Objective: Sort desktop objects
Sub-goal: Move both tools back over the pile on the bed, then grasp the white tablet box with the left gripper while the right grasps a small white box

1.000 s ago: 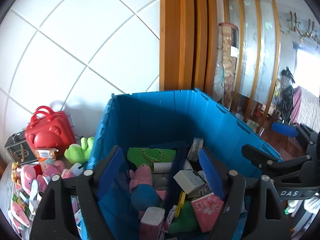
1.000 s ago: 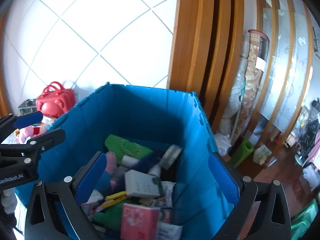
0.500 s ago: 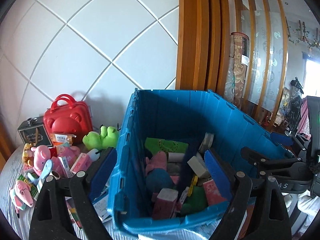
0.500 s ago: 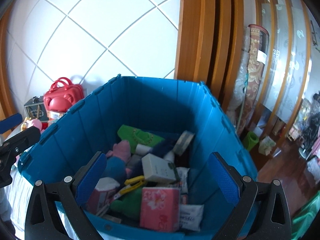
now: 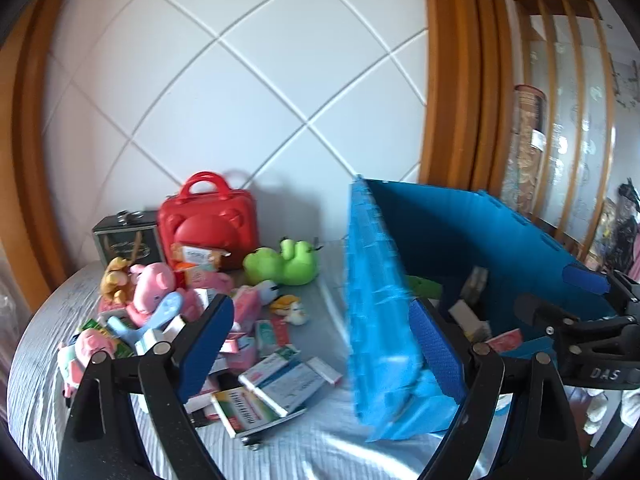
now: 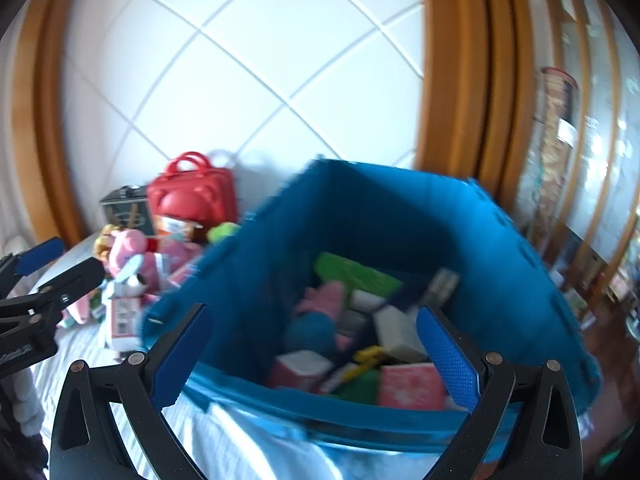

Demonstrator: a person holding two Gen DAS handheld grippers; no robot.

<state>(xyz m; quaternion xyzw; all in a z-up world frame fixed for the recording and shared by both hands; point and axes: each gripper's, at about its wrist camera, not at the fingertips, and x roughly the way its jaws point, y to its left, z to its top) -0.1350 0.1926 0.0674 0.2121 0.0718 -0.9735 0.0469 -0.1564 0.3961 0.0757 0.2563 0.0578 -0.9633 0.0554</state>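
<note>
At the bottom of the left wrist view we see the left gripper (image 5: 320, 336) with jaws spread wide; they have just been opening and grasp nothing, though the blue crate's (image 5: 376, 320) near wall stands between the fingers. Low in the right wrist view the right gripper (image 6: 316, 348) is likewise released, empty. Just beyond it, the crate (image 6: 256, 280) holds a blurred jumble, perhaps a pink packet (image 6: 412, 386) among boxes. Left of centre, loose boxes (image 5: 276, 384) and plush toys lie on the grey cloth (image 5: 320, 448). Farther back sit a green frog plush (image 5: 286, 266), then a red case (image 5: 208, 220) against the white tiled wall (image 5: 240, 80).
</note>
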